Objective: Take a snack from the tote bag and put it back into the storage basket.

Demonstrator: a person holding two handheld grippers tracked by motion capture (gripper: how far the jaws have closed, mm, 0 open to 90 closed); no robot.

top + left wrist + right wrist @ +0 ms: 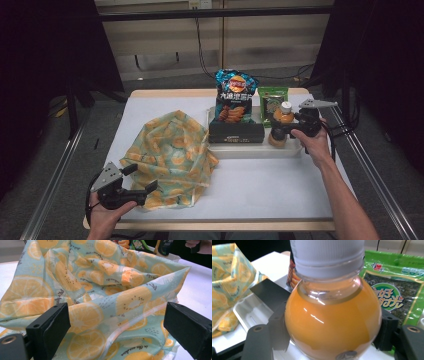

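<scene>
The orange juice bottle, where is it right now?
In the high view the orange juice bottle stands at the right end of the white tray, between the right tongs and just in front of the green seaweed packet.

On the desk (260, 185), the fruit-print bag (172, 157) lies at centre left of the high view. To its right sits a tray (250, 150) holding a box (236, 133), with a chip bag (234, 97) standing behind it. The juice bottle (281, 125) stands at the tray's right end, before the seaweed packet (271, 100).
</scene>
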